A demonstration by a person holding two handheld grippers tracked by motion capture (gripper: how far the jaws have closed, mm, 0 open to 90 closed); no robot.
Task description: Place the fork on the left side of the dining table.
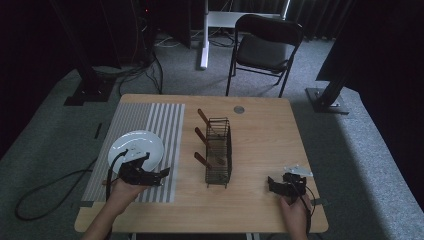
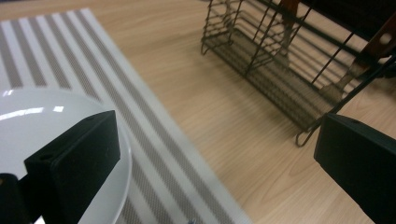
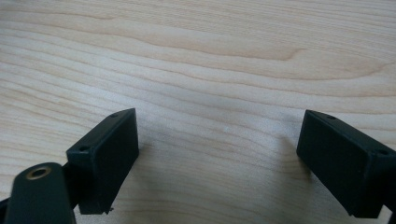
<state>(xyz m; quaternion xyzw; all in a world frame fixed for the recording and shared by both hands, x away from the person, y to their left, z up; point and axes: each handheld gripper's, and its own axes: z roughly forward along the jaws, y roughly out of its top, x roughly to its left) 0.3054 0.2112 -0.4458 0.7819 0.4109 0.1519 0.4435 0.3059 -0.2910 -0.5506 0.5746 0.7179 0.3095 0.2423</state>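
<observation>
A white plate (image 1: 136, 147) lies on a grey striped placemat (image 1: 150, 125) at the left of the wooden table (image 1: 260, 135). In the middle stands a black wire rack (image 1: 219, 150) with three wooden-handled utensils (image 1: 202, 137) leaning out of it. My left gripper (image 1: 156, 166) is open, just off the plate's near right edge. In the left gripper view the plate (image 2: 28, 121) lies under the left jaw, and the rack (image 2: 280, 70) is ahead beyond the left gripper (image 2: 217, 140). My right gripper (image 1: 277, 182) is open over bare wood (image 3: 210, 56) at the near right, with nothing in the right gripper (image 3: 217, 135).
A black folding chair (image 1: 265, 45) stands on the carpet beyond the table. A round grey grommet (image 1: 239, 109) is set in the table's far edge. A cable (image 1: 50, 185) loops on the floor at left. Black stand bases flank the table.
</observation>
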